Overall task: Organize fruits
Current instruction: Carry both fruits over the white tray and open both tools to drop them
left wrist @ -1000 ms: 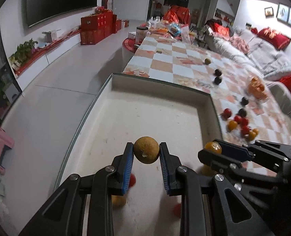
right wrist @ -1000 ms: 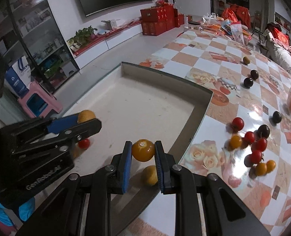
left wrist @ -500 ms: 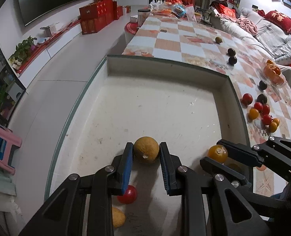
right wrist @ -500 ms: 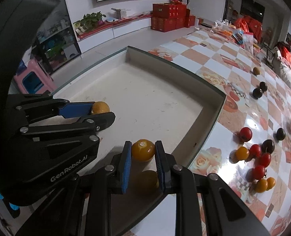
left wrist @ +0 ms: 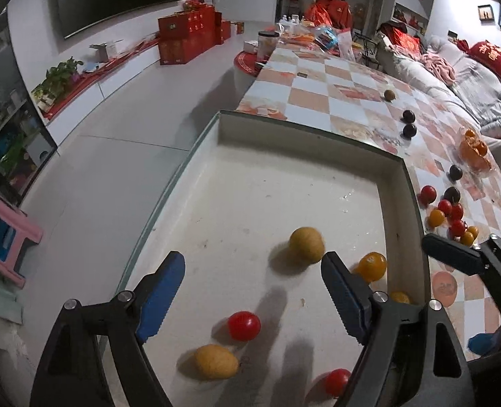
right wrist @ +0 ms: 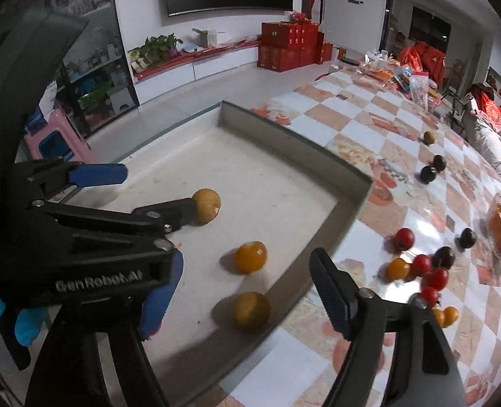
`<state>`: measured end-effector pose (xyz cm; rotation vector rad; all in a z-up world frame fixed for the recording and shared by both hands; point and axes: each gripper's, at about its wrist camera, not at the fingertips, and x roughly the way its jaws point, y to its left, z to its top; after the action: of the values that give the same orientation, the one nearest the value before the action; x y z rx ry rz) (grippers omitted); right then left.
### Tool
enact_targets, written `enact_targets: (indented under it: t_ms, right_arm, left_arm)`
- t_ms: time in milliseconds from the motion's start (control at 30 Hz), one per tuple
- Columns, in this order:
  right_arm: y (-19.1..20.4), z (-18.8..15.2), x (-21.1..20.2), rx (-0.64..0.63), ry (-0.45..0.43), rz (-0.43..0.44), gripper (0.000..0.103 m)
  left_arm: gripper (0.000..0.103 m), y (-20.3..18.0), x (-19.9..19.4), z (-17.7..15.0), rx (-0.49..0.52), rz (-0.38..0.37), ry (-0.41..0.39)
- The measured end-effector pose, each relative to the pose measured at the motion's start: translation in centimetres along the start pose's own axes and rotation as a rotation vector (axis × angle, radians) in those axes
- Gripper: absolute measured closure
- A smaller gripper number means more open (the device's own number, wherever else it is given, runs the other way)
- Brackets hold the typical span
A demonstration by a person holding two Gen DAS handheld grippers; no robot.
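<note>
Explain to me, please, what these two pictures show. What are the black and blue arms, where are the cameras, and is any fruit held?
There is no robot: a person holds one two-finger tool in each hand, with a camera on each looking along the fingers. One picture is from the left gripper, the other from the right gripper. Both have just been opening and hold nothing. In the white tray lie a tan fruit and an orange fruit. More small fruits wait on the checked tablecloth.

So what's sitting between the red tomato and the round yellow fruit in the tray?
Nothing: bare tray floor separates the red tomato and yellow fruit, per the left wrist view.
</note>
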<state>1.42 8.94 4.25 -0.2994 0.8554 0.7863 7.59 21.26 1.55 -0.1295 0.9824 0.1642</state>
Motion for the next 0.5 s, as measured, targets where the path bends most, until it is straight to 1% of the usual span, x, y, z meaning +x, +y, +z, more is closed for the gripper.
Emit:
enact_targets:
  t_ms: [67, 233, 500]
  right_arm:
    - [-0.6, -0.2, -0.6, 0.008, -0.008, -0.015, 0.014]
    - [-3.3, -2.0, -2.3, 0.076, -0.015, -0.034, 0.014]
    - [-8.1, -6.4, -3.9, 0.216, 0.031, -0.061, 0.014]
  left_arm:
    - [0.019, 0.0, -0.4, -0.1, 0.001, 0.006, -0.009]
    - [0.019, -0.8, -1.3, -0.9, 0.01, -0.01, -0.019]
    - [0.019, -4.2, -2.1, -2.7, 0.069, -0.056, -0.011]
